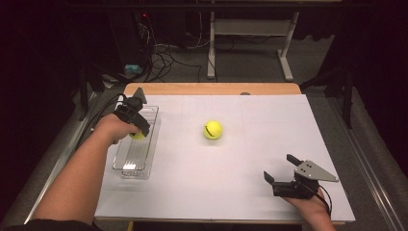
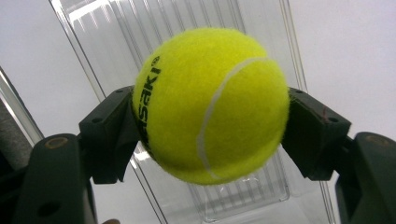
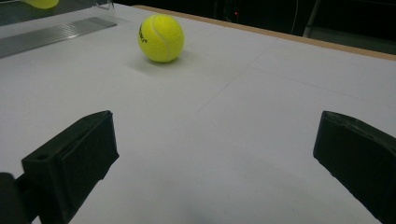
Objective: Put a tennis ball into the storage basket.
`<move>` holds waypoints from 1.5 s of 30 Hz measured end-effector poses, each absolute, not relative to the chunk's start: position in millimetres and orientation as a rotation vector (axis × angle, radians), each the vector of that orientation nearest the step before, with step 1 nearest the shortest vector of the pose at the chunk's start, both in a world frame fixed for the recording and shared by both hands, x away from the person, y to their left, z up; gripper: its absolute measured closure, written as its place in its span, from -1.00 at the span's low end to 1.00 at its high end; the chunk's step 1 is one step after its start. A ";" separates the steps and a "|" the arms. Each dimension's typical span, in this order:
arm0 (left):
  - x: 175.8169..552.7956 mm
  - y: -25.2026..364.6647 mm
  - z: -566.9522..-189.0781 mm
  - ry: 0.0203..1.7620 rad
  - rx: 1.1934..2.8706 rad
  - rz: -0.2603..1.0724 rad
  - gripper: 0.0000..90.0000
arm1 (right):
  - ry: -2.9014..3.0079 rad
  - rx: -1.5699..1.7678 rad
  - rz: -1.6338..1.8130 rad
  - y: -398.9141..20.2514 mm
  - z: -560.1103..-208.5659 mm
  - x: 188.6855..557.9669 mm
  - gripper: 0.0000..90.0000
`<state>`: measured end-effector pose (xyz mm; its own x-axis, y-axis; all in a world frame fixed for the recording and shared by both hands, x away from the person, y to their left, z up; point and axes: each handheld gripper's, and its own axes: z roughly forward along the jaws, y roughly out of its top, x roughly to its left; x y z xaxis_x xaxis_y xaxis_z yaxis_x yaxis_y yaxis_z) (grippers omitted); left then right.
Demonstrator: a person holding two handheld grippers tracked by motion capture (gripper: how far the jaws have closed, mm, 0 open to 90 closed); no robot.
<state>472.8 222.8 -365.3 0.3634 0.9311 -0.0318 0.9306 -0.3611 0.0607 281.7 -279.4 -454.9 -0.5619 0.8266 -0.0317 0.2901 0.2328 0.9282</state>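
Tennis ball (image 2: 210, 105) is pinched between the jaws of the left gripper (image 1: 137, 126) directly over the clear plastic tray (image 1: 126, 166) at the table's (image 1: 269, 120) left, evidently for depositing there. Second tennis ball (image 1: 212, 130) rests mid-table; right gripper (image 1: 284, 173), near right, has jaws spread and empty, facing it.

Tennis ball (image 2: 210, 105) in gripper (image 2: 211, 135) above clear tray (image 2: 116, 28)

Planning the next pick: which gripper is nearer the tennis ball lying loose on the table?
Roughly equal; left slightly nearer. The left gripper, shut on another ball over the clear tray, is left of the loose ball. The right gripper, open, is nearer the person, to its right.
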 end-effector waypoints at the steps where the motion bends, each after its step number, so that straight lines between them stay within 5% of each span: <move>1: 473.0 222.2 -365.3 1.733 2.542 0.018 -0.41 | 1.981 1.019 1.316 -279.5 -454.8 281.7 -1.00; 10: 474.0 219.9 -365.1 1.729 2.530 0.036 -0.45 | 1.978 1.020 1.316 -279.8 -454.2 281.2 -1.00; 14: 471.0 218.5 -358.7 1.683 2.524 0.004 -0.98 | 1.979 1.020 1.315 -278.7 -454.6 281.5 -1.00; 45: 419.5 156.7 -355.6 1.427 2.647 -0.008 -0.99 | 1.981 1.005 1.323 -276.7 -452.7 278.3 -1.00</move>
